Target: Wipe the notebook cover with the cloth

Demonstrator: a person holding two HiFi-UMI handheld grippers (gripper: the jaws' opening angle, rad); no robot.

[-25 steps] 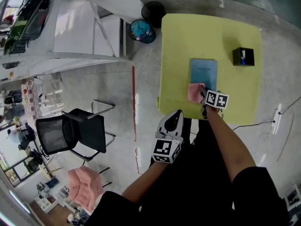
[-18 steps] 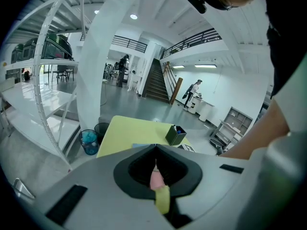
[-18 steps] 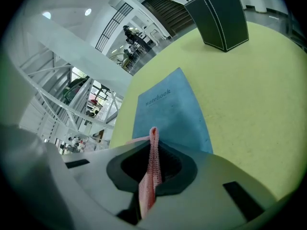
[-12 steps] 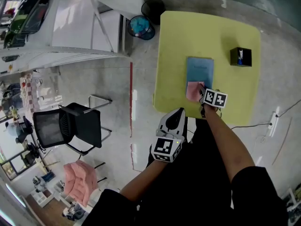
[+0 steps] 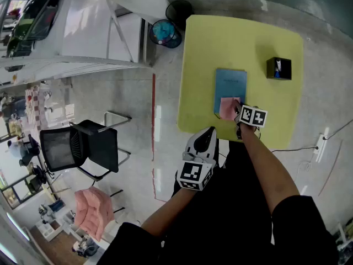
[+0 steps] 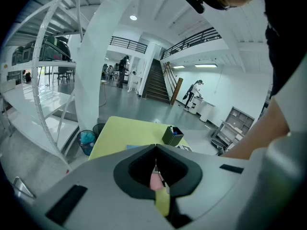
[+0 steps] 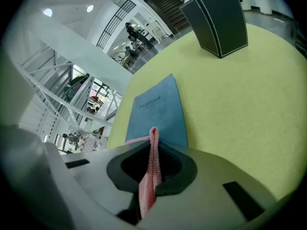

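the right gripper [image 5: 239,111] is positioned over the near end of the notebook [image 5: 230,86]. its fingers [image 7: 178,166] are clamped on the pink cloth [image 5: 227,108]. in the right gripper view, a fold of the cloth stands upright between them and protrudes past the tips. the rest of the cloth lies on the near part of the blue cover, in contact with it. the notebook lies closed and flat on the yellow surface [image 5: 242,40], near the surface's front edge, with its long axis running away from the person. the printed title on the cover is visible beyond the cloth.

the left gripper [image 5: 207,134] is off the surface, just in front of its near edge and close to the person's body, apart from the notebook. its fingers [image 6: 184,169] meet at the tips with nothing between them.

a black pen holder [image 5: 277,68] stands upright on the surface to the right of the notebook, apart from it. two round bins [image 5: 165,33] stand on the floor beside the far left corner of the surface. a black office chair [image 5: 83,150] stands on the floor well to the left.
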